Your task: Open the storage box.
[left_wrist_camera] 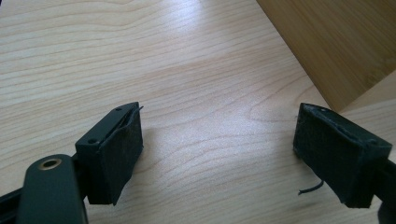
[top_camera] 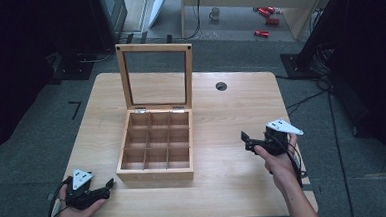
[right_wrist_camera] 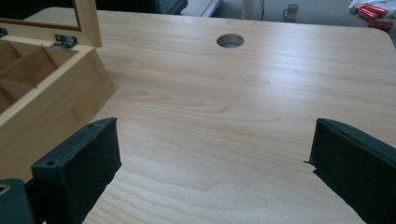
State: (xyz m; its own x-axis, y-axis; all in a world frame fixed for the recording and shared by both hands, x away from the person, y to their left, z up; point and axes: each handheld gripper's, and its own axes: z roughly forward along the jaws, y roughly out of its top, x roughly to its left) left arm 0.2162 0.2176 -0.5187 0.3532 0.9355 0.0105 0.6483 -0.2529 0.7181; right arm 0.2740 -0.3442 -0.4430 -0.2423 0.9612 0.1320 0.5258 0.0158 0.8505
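A wooden box [top_camera: 156,166] with several empty square compartments sits mid-table, its glass-paned lid [top_camera: 155,76] standing upright at the back. My left gripper [top_camera: 109,185] rests low at the table's front left corner, open, jaws pointing at the box's front wall. In the left gripper view the left gripper [left_wrist_camera: 217,154] has bare table between its pads, and the box corner [left_wrist_camera: 336,42] rises at upper right. My right gripper [top_camera: 244,139] hovers right of the box, open. In the right gripper view the right gripper [right_wrist_camera: 212,163] spans bare wood, with the box [right_wrist_camera: 44,100] at left.
The table [top_camera: 231,111] has a round cable hole [top_camera: 221,86] behind the right hand. Past the far edge lie a mug [top_camera: 214,13] and red items [top_camera: 266,19] on the floor. Dark stands flank both sides.
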